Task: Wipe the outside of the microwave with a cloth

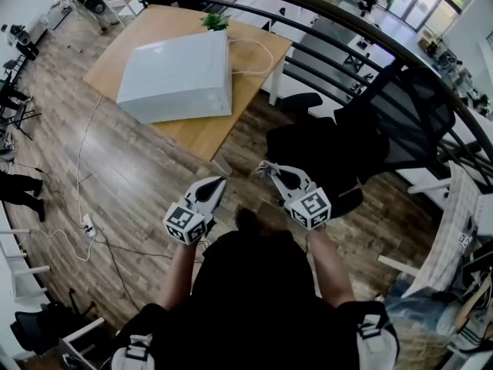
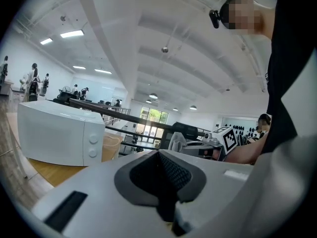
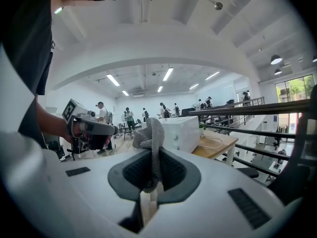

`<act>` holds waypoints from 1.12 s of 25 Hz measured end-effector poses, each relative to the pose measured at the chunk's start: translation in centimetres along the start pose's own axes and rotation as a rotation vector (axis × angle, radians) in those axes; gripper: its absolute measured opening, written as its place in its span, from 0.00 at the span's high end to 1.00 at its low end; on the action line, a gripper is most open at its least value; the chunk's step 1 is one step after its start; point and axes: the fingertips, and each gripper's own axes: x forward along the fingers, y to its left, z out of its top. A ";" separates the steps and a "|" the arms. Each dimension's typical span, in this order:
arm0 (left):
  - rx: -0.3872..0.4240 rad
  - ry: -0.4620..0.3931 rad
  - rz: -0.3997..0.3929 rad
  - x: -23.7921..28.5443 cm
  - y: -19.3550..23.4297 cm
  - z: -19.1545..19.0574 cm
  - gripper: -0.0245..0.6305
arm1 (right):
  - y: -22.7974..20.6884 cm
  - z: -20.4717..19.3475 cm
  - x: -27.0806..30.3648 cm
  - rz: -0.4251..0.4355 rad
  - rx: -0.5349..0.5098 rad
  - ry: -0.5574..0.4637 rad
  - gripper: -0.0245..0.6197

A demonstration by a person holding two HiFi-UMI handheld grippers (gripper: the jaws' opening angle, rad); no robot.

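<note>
Your right gripper [image 3: 148,180] is clamping a grey cloth [image 3: 149,135] between its jaws, and the cloth is bunching up above the pads. Your left gripper [image 2: 161,177] is holding its jaws together with nothing between them. Both are hovering over the wooden floor [image 1: 146,176], well apart from the white microwave [image 1: 181,75], which is sitting on a wooden table [image 1: 258,60]. A black office chair [image 1: 323,149] is standing just ahead of the right gripper, near the table's corner. A white cable [image 1: 79,156] is trailing across the floor at your left.
</note>
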 end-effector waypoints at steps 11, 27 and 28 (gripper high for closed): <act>0.025 -0.001 -0.077 0.5 4.3 1.1 0.96 | -0.6 0.5 3.4 -0.085 0.032 -0.004 0.94; -0.014 0.000 -0.020 -0.3 10.6 2.9 0.96 | -3.5 2.4 10.6 -0.063 0.011 -0.017 0.94; -0.013 0.002 -0.012 -0.1 11.2 3.1 0.96 | -4.0 2.5 11.3 -0.057 0.012 -0.022 0.94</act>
